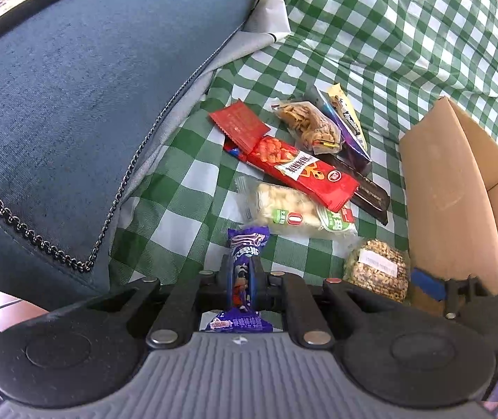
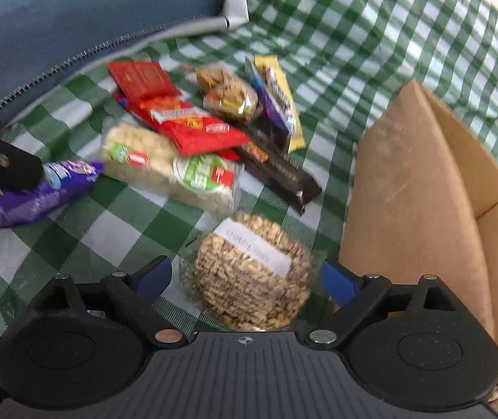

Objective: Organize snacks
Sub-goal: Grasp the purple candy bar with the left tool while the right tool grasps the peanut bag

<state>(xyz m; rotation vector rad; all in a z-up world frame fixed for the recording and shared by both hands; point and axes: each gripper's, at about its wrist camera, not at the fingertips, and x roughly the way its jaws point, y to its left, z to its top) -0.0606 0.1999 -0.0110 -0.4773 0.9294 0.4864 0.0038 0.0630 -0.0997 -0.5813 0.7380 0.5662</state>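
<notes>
Left wrist view: my left gripper was pinching a purple snack packet edge-on between its pads, over the green checked cloth. The remaining snacks lay in a loose pile ahead: a red packet, a pale rice-cake pack, a dark bar. A cardboard box stood to the right, and a blue cushion to the left.

Right wrist view, blurred: my right gripper was spread wide, a round nut cake sitting between the blue pads with no pad pressing on it, close beside the box.

Risks, as I judged them: its loose clear wrap could slide under the pads on closing, and the right-hand finger could catch the box wall. The thin pinch on the purple packet might let it twist out.
</notes>
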